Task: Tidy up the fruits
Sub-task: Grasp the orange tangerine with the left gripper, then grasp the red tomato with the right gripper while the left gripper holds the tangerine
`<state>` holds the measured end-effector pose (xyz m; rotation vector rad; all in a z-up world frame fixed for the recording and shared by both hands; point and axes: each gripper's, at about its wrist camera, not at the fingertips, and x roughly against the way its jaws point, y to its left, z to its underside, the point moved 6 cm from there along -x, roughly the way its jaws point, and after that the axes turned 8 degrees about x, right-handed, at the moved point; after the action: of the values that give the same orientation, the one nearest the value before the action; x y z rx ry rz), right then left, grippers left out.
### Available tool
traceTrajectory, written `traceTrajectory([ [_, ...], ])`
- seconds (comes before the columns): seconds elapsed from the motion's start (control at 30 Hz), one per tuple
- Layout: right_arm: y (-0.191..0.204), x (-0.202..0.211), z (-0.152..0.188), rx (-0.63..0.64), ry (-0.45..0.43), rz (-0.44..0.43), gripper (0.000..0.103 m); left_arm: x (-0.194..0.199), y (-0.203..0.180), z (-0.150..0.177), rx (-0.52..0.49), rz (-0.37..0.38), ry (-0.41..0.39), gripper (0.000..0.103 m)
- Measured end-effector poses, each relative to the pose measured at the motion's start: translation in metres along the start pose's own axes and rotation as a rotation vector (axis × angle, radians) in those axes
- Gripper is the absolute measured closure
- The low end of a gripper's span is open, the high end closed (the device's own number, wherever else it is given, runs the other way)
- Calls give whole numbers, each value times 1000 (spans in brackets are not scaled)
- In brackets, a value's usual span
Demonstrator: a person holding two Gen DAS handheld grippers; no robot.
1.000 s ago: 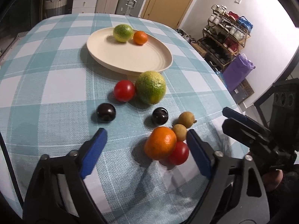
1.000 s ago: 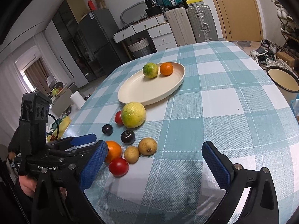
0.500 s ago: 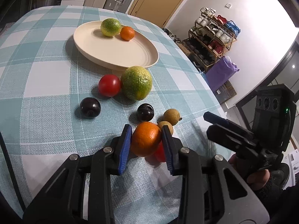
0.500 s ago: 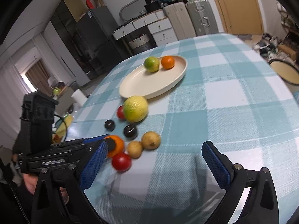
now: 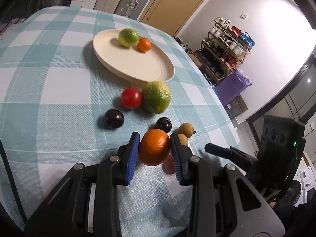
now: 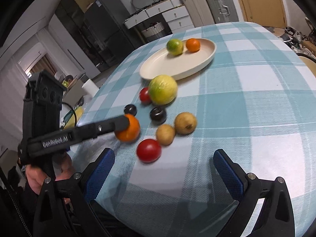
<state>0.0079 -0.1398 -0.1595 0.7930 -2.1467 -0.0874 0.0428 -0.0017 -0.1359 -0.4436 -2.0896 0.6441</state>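
My left gripper (image 5: 154, 150) clamps its jaws on the orange (image 5: 154, 149); my right gripper (image 6: 164, 174) hovers with its jaws spread, empty, over the table (image 6: 256, 102).

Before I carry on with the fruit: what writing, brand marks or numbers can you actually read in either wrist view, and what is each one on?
"GenRobot.AI": white lettering along the black arm of the left claw, right wrist view.
Small label on the purple bag by the shoe rack: too small to read.
Papers at the lower right edge of the left wrist view: too blurred to read.
Nothing else legible; the fruits and the cream oval plate carry no text.
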Motion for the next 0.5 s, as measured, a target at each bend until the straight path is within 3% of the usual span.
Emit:
traceTrajectory([
  [0.2,16,-7,2,34,0,-10,4,15,5,-2,3,1,-25,74],
  [0.27,19,-11,3,36,5,-15,15,18,6,-1,6,2,-26,74],
  [0.4,21,-16,4,40,7,10,21,22,9,-1,6,-1,-34,74],
  [0.5,24,-17,2,43,-2,20,34,25,11,1,11,-2,-34,74],
])
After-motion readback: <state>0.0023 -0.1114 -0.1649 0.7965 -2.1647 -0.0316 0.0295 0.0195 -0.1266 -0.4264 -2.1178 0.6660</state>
